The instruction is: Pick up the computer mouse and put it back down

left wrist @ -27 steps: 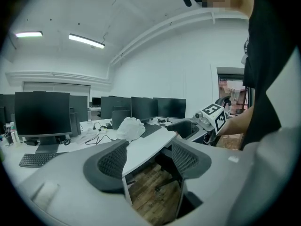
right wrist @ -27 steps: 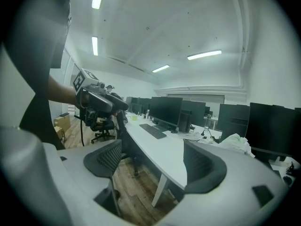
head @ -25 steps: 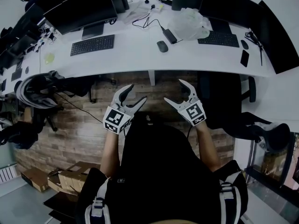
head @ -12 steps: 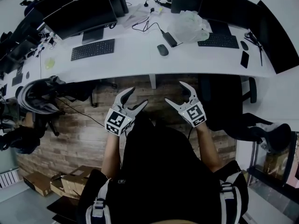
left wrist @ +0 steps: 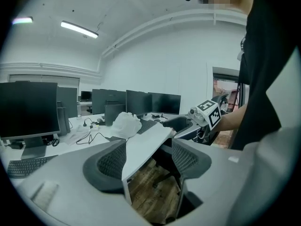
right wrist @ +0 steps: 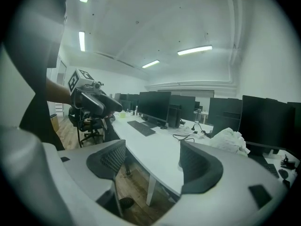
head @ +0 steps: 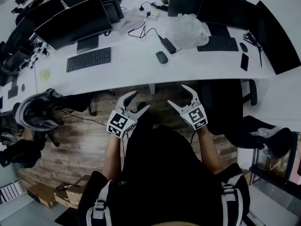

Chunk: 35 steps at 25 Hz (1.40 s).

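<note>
1. Desk (head: 131, 62): long, white and curved, running across the top of the head view. Its near edge lies just ahead of both your grippers, with wood floor (head: 80, 135) open beneath them.
2. Monitors: a dark screen (head: 75, 20) at left, another (head: 225, 11) at right and a third (head: 277, 41) at far right, all standing well behind the desk's front strip.
3. Office chair (head: 225, 112): black, pushed in under the desk right of your right gripper. A second chair (head: 35, 109) stands well off to your left.
4. Plastic bag (head: 188, 29): crumpled and pale, behind and to the right of the mouse.
5. Your left gripper (head: 141, 100): jaws wide apart, nothing between the pads. It hangs over the floor short of the desk edge.
6. Your right gripper (head: 177, 94): jaws apart, though they have just been closing a little. Nothing is between them, and it touches nothing, level with its partner.
7. Keyboards: one (head: 88, 59) left of the mouse, one (head: 217, 44) to its right.
8. Power adapter (head: 168, 45): black, with its cable trailing back, just beside the mouse on the far right side.
9. Computer mouse (head: 162, 57): dark, lying flat on bare desk near the front middle, ahead of and between your grippers, apart from both. Open desk surface lies between it and the near edge.
</note>
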Each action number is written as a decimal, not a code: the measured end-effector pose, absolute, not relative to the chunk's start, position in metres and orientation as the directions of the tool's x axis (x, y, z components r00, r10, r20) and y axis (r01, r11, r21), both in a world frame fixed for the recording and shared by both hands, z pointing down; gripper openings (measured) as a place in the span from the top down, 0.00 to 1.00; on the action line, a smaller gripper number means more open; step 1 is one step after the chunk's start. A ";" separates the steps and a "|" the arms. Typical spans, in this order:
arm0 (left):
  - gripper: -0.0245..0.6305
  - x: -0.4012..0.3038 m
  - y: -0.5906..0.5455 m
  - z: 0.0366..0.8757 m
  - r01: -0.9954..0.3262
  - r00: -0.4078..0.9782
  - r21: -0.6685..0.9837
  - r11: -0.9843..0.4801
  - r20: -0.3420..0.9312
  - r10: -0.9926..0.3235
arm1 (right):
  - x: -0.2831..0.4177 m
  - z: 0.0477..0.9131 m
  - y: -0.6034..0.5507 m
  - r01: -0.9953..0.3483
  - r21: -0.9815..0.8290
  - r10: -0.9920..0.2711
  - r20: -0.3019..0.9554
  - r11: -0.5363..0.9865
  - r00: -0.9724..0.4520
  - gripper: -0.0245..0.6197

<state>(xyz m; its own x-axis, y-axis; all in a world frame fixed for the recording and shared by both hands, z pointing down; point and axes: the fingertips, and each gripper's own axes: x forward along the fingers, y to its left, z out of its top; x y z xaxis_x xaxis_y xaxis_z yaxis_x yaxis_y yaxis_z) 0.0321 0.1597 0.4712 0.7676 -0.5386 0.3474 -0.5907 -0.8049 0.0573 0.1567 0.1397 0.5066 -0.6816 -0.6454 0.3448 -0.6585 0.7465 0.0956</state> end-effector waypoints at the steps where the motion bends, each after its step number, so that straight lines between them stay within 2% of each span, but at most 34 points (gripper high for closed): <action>1: 0.51 0.029 0.150 0.471 -0.587 0.772 0.062 -0.807 0.343 -0.535 | 0.154 0.506 0.132 -0.662 0.096 -0.649 0.345 0.743 -0.678 0.43; 5: 0.52 0.025 0.111 0.465 -0.556 0.803 0.095 -0.826 0.316 -0.505 | 0.141 0.499 0.095 -0.672 0.101 -0.661 0.337 0.733 -0.670 0.43; 16: 0.52 0.009 0.045 0.471 -0.474 0.840 0.078 -0.877 0.339 -0.424 | 0.118 0.506 0.034 -0.730 0.082 -0.706 0.351 0.678 -0.616 0.44; 35: 0.53 -0.022 -0.008 0.481 -0.360 0.889 0.072 -0.930 0.330 -0.318 | 0.090 0.518 -0.005 -0.817 0.094 -0.786 0.354 0.570 -0.507 0.45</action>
